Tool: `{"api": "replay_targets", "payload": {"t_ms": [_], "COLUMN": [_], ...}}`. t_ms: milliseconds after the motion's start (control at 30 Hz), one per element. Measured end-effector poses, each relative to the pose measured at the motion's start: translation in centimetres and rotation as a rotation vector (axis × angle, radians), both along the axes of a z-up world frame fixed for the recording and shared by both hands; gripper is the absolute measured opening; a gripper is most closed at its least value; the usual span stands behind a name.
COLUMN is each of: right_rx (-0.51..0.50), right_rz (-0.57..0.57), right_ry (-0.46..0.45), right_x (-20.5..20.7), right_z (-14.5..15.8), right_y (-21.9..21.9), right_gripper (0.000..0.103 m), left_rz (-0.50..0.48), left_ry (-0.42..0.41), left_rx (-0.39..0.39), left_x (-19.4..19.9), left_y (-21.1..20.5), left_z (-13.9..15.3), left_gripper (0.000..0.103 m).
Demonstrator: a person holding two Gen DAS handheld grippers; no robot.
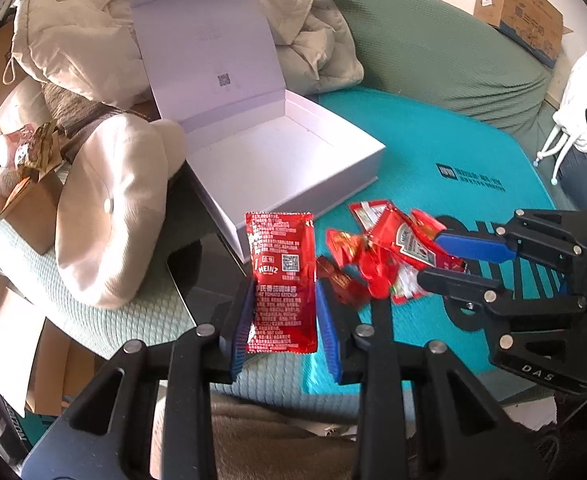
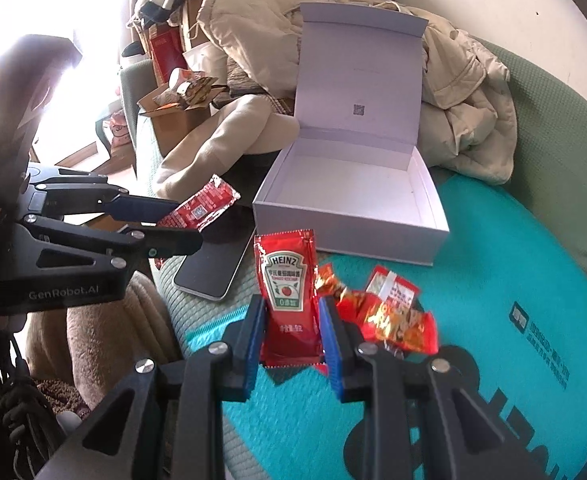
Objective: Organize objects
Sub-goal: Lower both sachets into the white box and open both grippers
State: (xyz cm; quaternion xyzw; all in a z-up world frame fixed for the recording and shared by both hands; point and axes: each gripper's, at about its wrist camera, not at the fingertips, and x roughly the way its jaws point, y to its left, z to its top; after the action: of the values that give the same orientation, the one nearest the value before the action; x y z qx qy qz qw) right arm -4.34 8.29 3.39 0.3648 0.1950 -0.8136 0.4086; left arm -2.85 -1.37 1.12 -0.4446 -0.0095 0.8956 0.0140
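Note:
My left gripper [image 1: 283, 294] is shut on a red Heinz ketchup packet [image 1: 280, 280], held upright above the cushion edge; it also shows in the right wrist view [image 2: 203, 206]. My right gripper [image 2: 289, 312] is shut on another Heinz ketchup packet [image 2: 287, 300], which also shows in the left wrist view [image 1: 409, 244]. An open white box [image 1: 277, 160] with its lid up stands empty just beyond both grippers; in the right wrist view its wall [image 2: 345, 236] is close ahead. A small pile of red and orange sauce packets [image 2: 389, 316] lies on the teal mat [image 2: 493, 264] right of my right gripper.
A black phone [image 2: 209, 272] lies on the pale green cushion left of the box. A beige cap [image 1: 113, 216] and cream jackets [image 1: 73, 48] lie behind and left. A cardboard box [image 1: 521, 12] stands at the far right on the green sofa [image 1: 433, 40].

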Motion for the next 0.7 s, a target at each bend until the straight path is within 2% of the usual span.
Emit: {"api": "replay_targets", "payload": {"t_ms": [700], "right_rx": [-0.005], "right_rz": [-0.029], "right_ry": [0.021], "right_x": [-8.4], "right_z": [0.7], "right_y": [-3.6], "right_gripper": [0.027], "left_rz": [-0.047], "left_ry": [-0.024], "left_rx": [0.004], "left_x": [-9.1], "left_y": [-2.6], "left_z": [-0.3], "left_gripper": [0.029]}}
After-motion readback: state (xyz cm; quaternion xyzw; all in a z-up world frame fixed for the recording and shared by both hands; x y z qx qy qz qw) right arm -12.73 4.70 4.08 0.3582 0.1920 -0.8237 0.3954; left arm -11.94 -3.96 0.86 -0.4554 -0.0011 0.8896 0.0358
